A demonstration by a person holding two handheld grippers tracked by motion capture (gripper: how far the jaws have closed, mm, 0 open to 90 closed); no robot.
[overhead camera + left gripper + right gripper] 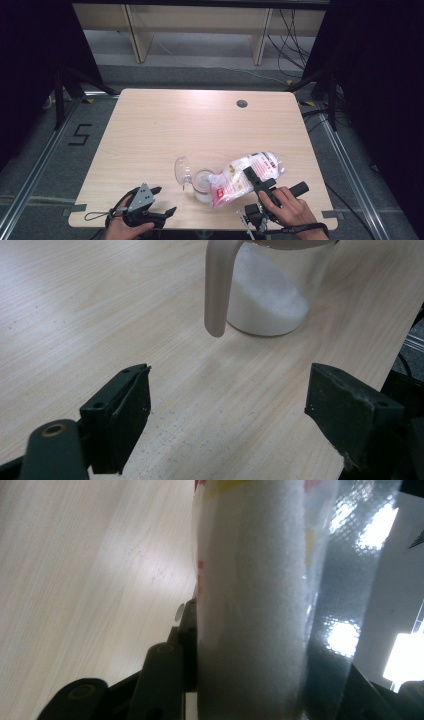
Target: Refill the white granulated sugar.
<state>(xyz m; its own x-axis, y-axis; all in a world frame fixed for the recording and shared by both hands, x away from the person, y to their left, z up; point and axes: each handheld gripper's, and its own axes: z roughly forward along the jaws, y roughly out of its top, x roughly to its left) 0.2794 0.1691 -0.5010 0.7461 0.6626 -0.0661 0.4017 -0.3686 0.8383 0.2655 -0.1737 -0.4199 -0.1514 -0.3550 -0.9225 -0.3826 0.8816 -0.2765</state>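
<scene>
The right claw [256, 176] is clamped on a soft clear plastic bag of white granules with red print [245, 177], tilted over a round clear glass jar [204, 184] just left of it (hinged lid [181, 169] open). The left claw [162, 202], jaws apart and empty, rests on the pale wood-grain worktop [200, 125], the jar's beige handle [218, 287] ahead.

One bag [247, 177], one jar [202, 184], perhaps one lid [181, 170].
</scene>
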